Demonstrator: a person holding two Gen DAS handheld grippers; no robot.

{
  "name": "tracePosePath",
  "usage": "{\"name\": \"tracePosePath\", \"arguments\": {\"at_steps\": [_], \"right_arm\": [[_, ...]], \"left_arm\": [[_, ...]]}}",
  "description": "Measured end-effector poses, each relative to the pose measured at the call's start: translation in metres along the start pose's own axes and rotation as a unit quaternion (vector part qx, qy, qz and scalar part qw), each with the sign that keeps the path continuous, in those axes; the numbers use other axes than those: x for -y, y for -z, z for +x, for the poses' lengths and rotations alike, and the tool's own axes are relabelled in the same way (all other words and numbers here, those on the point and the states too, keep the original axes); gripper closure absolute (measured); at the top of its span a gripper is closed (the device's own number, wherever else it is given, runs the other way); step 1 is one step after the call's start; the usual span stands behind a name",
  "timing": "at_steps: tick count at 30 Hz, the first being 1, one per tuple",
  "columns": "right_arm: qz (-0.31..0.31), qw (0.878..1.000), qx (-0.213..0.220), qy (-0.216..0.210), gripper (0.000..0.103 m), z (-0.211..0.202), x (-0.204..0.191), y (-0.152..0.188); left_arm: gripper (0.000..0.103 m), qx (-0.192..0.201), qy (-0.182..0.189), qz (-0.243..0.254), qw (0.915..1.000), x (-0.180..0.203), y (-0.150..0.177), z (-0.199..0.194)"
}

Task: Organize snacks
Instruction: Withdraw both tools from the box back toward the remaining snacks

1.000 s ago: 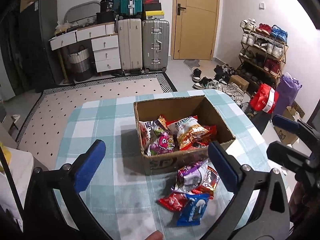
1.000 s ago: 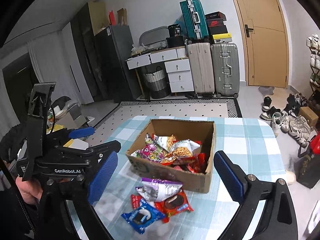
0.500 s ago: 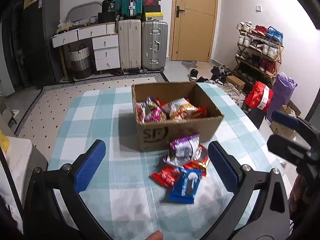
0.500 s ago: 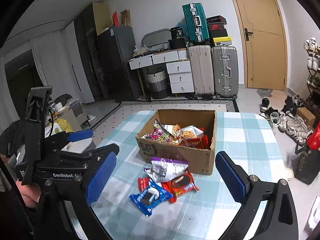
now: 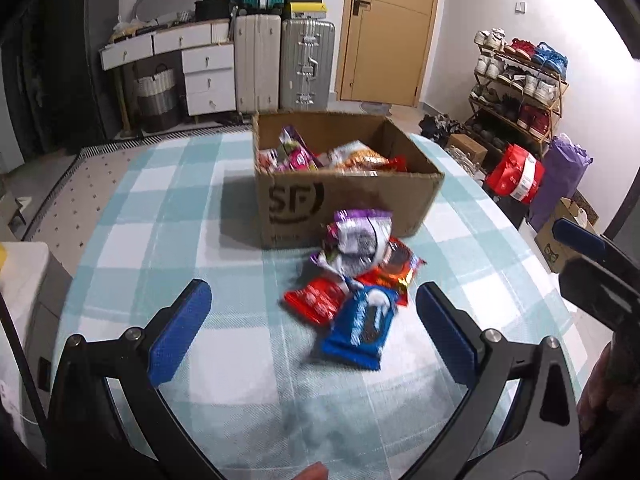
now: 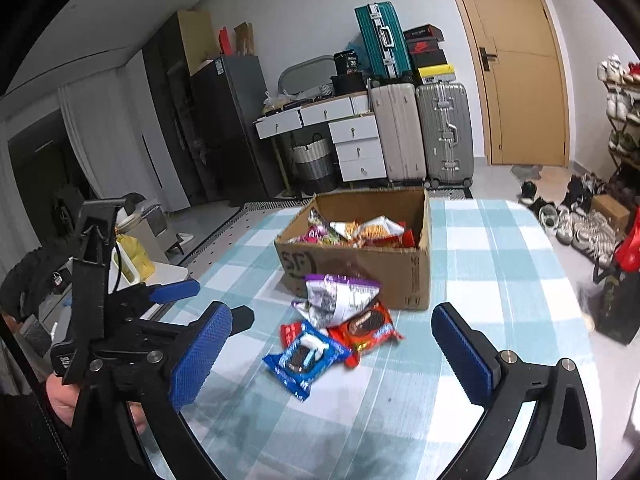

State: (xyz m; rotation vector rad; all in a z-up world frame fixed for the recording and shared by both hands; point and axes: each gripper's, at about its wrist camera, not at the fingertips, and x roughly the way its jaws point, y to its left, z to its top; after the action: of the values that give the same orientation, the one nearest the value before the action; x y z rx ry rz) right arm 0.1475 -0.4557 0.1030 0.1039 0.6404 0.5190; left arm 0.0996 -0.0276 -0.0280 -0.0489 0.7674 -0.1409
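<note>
Checked cloth covers the worktop [image 5: 168, 216] beneath you. Both tongs — left tongs [image 5: 314, 332] and right tongs [image 6: 332, 356] — hang spread wide, gripping nothing. Loose snack packets lie heaped just ahead; the blue packet [image 5: 358, 330] is nearest, the cardboard box [image 5: 344, 200] just beyond. Expect light, crinkly, slippery film — pinch a sealed edge.

The box [image 5: 344, 204] has "SF" printed in big black letters on its near side, inside a broken ring; smaller print under it is too blurred to read. From the right wrist view the same "SF" [image 6: 298, 262] shows. The snack packets' lettering is too blurred to make out.
</note>
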Motion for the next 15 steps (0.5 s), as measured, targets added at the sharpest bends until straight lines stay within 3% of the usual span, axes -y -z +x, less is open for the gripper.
{"name": "tracePosePath", "arguments": {"at_steps": [15], "right_arm": [[0.033, 0.999, -0.024, 0.004, 0.001, 0.007, 0.02, 0.035]], "left_arm": [[0.001, -0.074, 0.039, -0.015, 0.9964, 0.012, 0.028, 0.07]]}}
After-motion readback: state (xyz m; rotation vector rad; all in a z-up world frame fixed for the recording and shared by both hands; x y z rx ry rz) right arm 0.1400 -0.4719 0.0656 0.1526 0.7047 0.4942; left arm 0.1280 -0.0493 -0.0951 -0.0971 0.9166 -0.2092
